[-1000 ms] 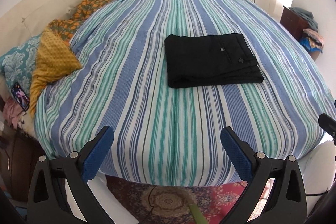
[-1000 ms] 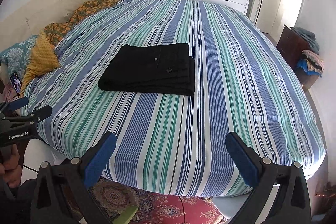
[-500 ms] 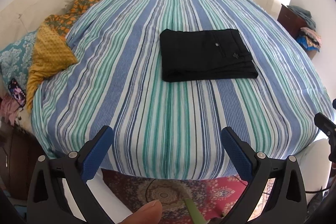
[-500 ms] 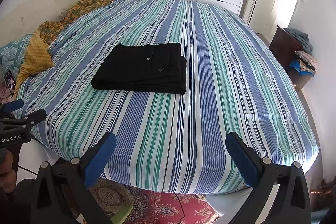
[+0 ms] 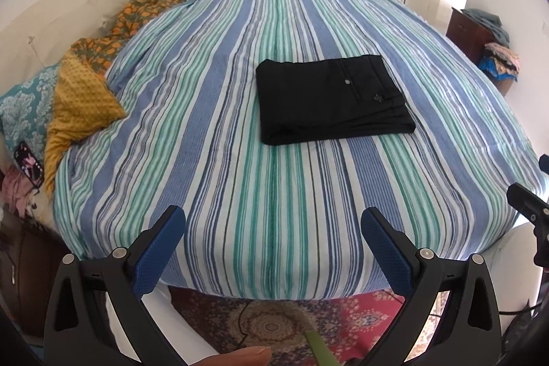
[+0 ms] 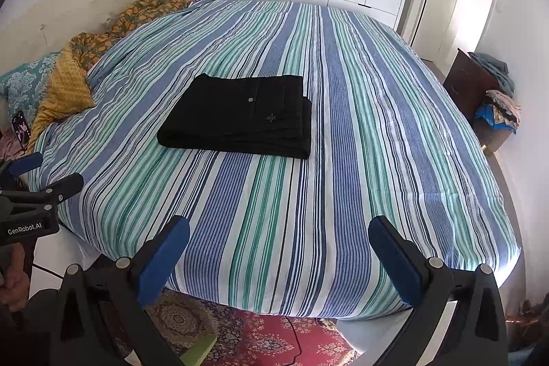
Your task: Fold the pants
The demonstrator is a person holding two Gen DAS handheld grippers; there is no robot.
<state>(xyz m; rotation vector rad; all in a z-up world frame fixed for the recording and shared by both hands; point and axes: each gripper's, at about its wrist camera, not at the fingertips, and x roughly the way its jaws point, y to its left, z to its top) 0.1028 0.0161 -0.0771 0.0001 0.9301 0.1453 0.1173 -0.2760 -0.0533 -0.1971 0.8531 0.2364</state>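
Starting on the left: pillows (image 5: pixel 73 98) bunched up by the headboard, a phone (image 5: pixel 29 164) lying next to them, none of it anywhere near the work. Your left gripper (image 5: pixel 273 237) hangs over the near edge of the bed (image 5: pixel 212 132), jaws spread wide, nothing between them. From the right wrist view you can see it off to the side too, clear of the sheet.

Middle of the bed: the pants (image 5: pixel 331 99) sit in a tidy black rectangle, layers stacked, edges lined up pretty well, a button showing on top. Well away from both claws.

Your right gripper (image 6: pixel 278 251) is the same story, spread open and empty, hovering at the near edge over the rug (image 6: pixel 260 337). Far right there's a dresser (image 6: pixel 471 84) with clothes piled on it.

Honestly this looks like the fold is done and you're at the backing-off stage. If you want anything more, it'd just be a reach in to square the near edge, which looks a touch loose, but I'd say leave it and keep both claws clear so you don't drag the stack
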